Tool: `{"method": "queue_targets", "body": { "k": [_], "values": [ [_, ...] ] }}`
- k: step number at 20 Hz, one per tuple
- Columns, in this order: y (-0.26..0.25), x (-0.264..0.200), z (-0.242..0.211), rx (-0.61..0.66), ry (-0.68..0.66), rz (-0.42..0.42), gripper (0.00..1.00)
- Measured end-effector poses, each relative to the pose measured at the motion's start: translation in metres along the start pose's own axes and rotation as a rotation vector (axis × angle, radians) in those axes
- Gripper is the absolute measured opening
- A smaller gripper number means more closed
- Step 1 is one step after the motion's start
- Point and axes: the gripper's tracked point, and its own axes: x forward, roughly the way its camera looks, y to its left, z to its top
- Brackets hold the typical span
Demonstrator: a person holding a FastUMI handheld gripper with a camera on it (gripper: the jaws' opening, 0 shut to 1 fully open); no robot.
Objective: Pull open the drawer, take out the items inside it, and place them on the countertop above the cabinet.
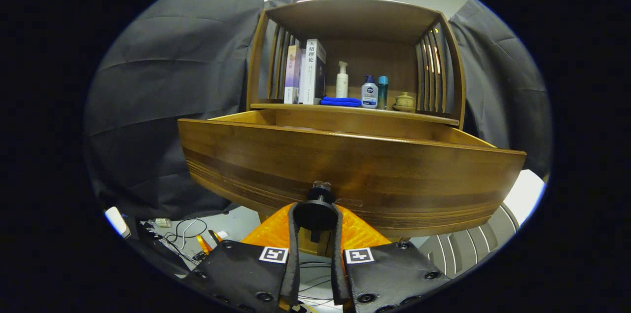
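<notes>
Jaws of the gripper [315, 214] clench the black knob [315, 212] on the pulled-out wooden drawer [345, 175].

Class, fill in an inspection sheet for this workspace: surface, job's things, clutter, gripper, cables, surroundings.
Surface: countertop above the drawer, bare at its right end.
Job's things: drawer pulled open; contents hidden behind its front.
Clutter: books, blue cloth, three bottles, small pot on the countertop.
Gripper: hand-held gripper shut on the knob.
Cables: loose wires on the floor.
Surroundings: dark cloth wall.
</notes>
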Motion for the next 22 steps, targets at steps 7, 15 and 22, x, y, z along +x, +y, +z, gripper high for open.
{"method": "queue_targets", "body": {
  "k": [7,15,22],
  "values": [
    [0.002,-0.009,-0.005,-0.016,0.004,0.021,0.31],
    [0.012,-0.038,0.053,-0.043,-0.141,0.068,0.82],
    [0.008,-0.038,0.145,0.001,-0.215,0.077,0.98]
  ]
}}
